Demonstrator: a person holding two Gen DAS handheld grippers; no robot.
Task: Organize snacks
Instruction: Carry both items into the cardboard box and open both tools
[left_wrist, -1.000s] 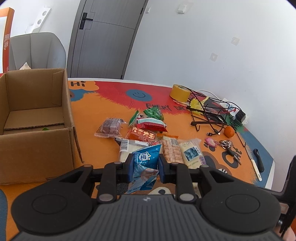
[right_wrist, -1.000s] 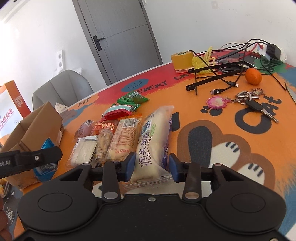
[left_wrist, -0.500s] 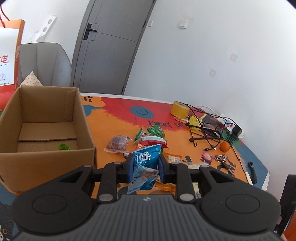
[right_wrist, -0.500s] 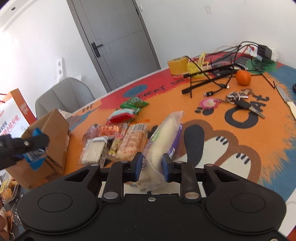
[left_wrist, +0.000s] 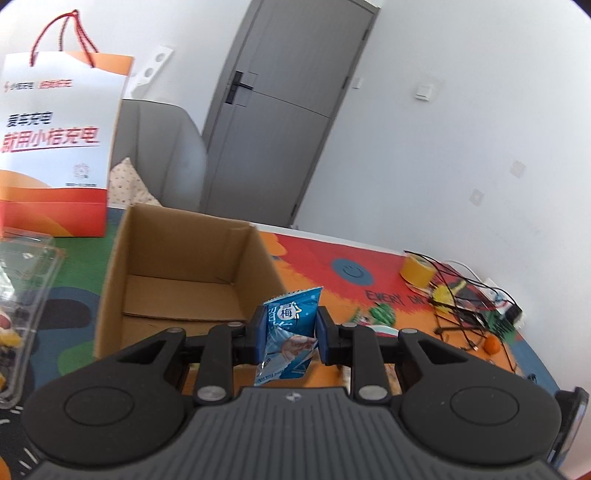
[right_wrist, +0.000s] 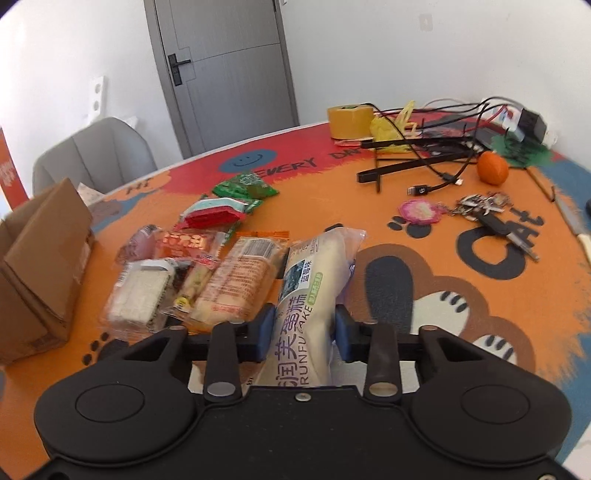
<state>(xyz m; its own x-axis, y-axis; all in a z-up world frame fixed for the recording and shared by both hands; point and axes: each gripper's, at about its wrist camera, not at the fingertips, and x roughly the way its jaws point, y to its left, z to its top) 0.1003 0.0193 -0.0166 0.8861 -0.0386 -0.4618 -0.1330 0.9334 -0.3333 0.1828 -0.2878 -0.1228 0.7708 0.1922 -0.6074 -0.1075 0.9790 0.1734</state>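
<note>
In the left wrist view my left gripper is shut on a small blue snack packet. It hangs in the air at the near right corner of the open cardboard box. In the right wrist view my right gripper is shut on the near end of a long white cake pack. The pack's far end lies on the orange mat. Left of it lie several more snacks, among them a tan biscuit pack and a red and teal packet.
A white and orange paper bag stands behind the box, and a clear plastic container lies to its left. At the back right are a tape roll, tangled cables, an orange and keys.
My left gripper has risen and swung left with the blue packet, from over the snack pile to the box. The right jaws have narrowed onto the cake pack.
</note>
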